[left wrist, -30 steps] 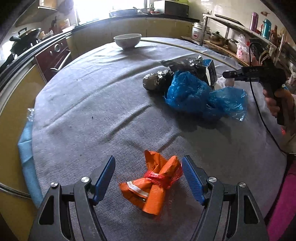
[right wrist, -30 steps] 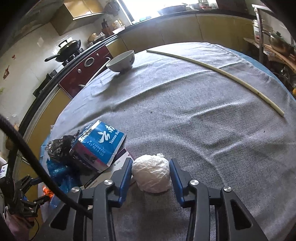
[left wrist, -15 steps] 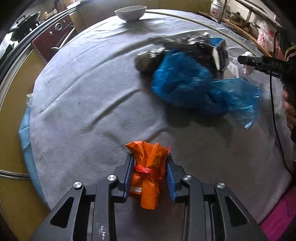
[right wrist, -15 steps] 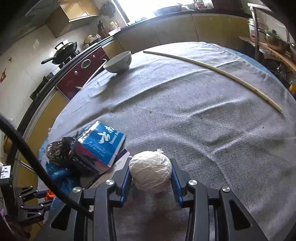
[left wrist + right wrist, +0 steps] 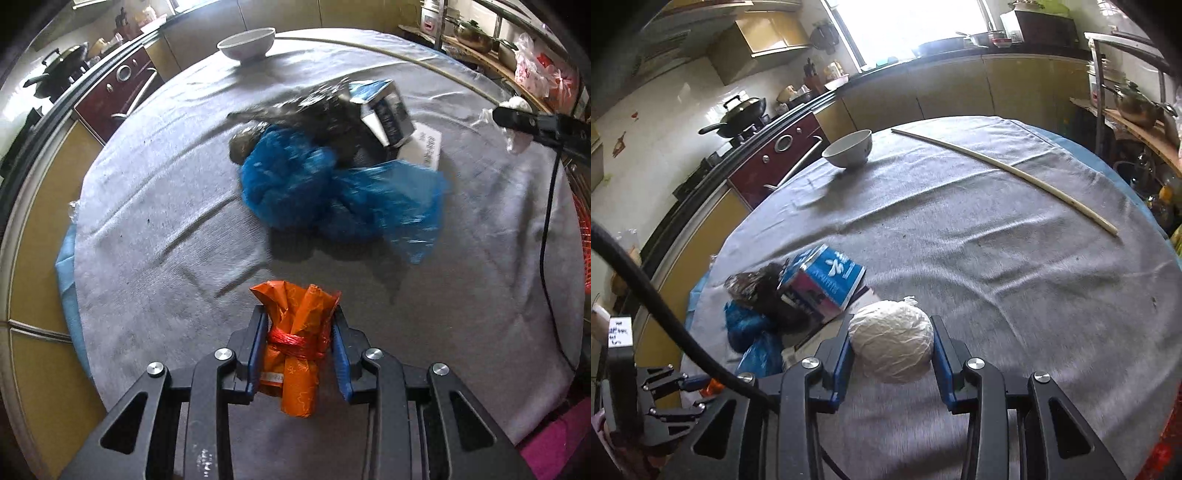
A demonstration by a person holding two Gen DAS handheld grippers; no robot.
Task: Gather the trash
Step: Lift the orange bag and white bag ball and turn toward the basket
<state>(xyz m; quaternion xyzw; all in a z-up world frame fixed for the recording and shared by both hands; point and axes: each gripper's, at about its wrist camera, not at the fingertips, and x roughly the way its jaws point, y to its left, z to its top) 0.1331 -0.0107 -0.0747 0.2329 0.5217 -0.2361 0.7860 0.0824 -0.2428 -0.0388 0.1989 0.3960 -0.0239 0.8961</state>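
My left gripper (image 5: pixel 298 325) is shut on an orange wrapper bundle (image 5: pixel 297 343) tied with red string and holds it above the grey tablecloth (image 5: pixel 155 229). My right gripper (image 5: pixel 891 341) is shut on a white crumpled ball of plastic (image 5: pixel 891 345), lifted off the cloth. On the table lies a pile of trash: a blue plastic bag (image 5: pixel 332 195), a black foil bag (image 5: pixel 317 110) and a blue-and-white carton (image 5: pixel 384 107); the carton (image 5: pixel 823 284) also shows in the right wrist view. The right gripper also shows at the right edge of the left wrist view (image 5: pixel 517 118).
A white bowl (image 5: pixel 849 149) stands at the far side of the round table. A long pale stick (image 5: pixel 1008 173) lies across the far right. A stove with a wok (image 5: pixel 738 114), counters and a shelf with pots (image 5: pixel 1137 107) surround the table.
My left gripper closed on the orange bundle and lifted it. My right gripper, shut on the white ball, rose off the cloth.
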